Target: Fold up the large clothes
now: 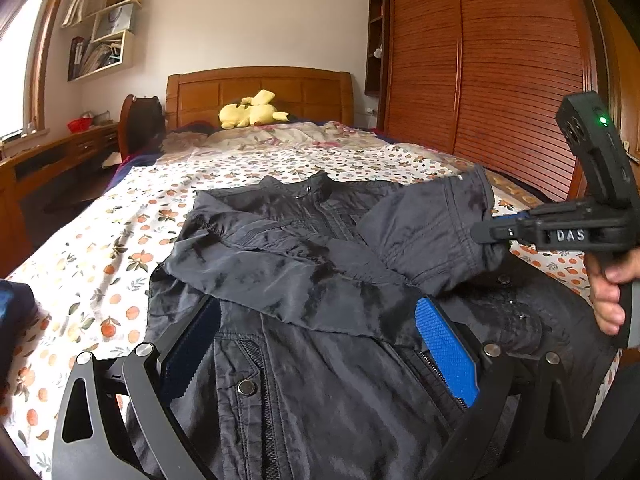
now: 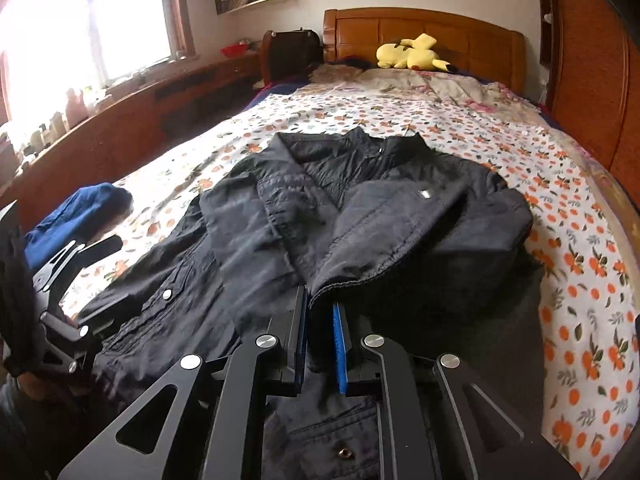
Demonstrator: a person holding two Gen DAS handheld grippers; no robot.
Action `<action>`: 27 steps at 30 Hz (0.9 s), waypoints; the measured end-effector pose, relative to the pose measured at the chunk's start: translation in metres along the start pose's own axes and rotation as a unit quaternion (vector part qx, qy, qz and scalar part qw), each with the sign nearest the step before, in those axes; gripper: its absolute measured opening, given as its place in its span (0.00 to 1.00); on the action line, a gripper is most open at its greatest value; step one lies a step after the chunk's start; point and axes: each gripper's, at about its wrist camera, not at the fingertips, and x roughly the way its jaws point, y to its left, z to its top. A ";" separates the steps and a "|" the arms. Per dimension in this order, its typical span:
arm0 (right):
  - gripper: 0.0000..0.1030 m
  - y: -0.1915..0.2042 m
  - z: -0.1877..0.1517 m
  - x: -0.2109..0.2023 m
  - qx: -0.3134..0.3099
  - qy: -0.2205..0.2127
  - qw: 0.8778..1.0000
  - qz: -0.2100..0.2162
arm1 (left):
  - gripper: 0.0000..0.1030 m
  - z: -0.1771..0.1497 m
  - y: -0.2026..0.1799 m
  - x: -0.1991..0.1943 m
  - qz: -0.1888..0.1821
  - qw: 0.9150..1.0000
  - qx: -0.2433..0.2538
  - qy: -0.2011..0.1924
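Dark jacket (image 2: 360,216) lies lower-centre on the bed (image 2: 580,240); right gripper (image 2: 320,312) fingers pinch its sleeve cuff to fold it inward, left gripper (image 1: 320,344) fingers gape wide, empty.

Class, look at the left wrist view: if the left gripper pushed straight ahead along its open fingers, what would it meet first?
Most likely the left gripper would meet the folded-over sleeve of the dark jacket, which lies across the jacket just beyond the fingertips. Depth is hard to judge in this fisheye view.
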 end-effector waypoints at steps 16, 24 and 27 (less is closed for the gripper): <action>0.40 -0.006 -0.023 -0.041 0.030 -0.024 0.999 -0.009 | 0.96 -0.003 -0.008 0.005 0.000 1.000 0.014 0.007; 0.41 -0.044 -0.054 -0.051 0.050 -0.030 0.996 -0.062 | 0.96 -0.005 -0.030 0.010 -0.009 0.999 0.037 0.016; 0.41 -0.061 -0.067 -0.049 0.065 -0.031 0.995 -0.074 | 0.96 -0.005 -0.043 0.015 -0.021 0.998 0.047 0.022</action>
